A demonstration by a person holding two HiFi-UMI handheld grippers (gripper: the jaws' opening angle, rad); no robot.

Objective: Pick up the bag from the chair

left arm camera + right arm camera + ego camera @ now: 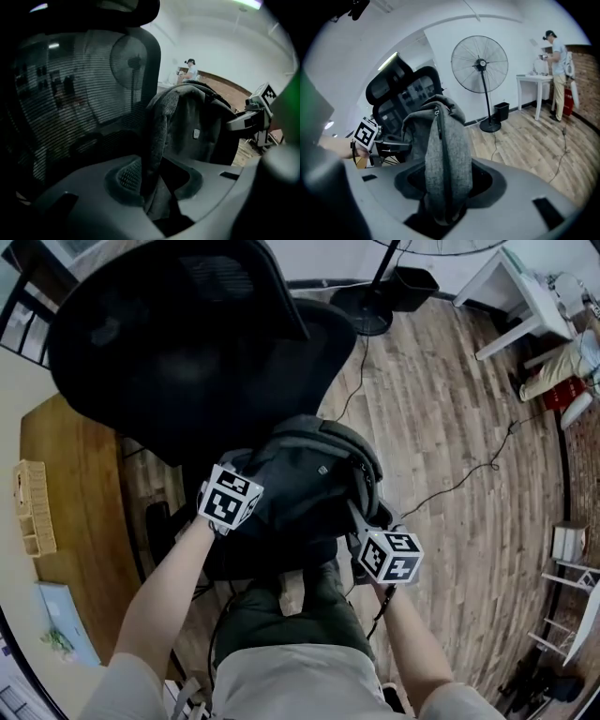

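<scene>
The dark bag [309,472] hangs between the left claw [247,505] and right claw [364,526], before the black chair [169,343].

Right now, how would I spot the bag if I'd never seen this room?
Find the big black mesh office chair on the wooden floor. Directly in front of it is the bag, a dark grey fabric backpack. It alone is soft and is pinched at each side by the left tongs and right tongs.

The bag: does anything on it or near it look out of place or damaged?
Nothing looks damaged or spilled. The bag is held at both sides: the left tongs and the right tongs each pinch a fold of its grey fabric. Only a loose cable trails across the wooden floor.
</scene>
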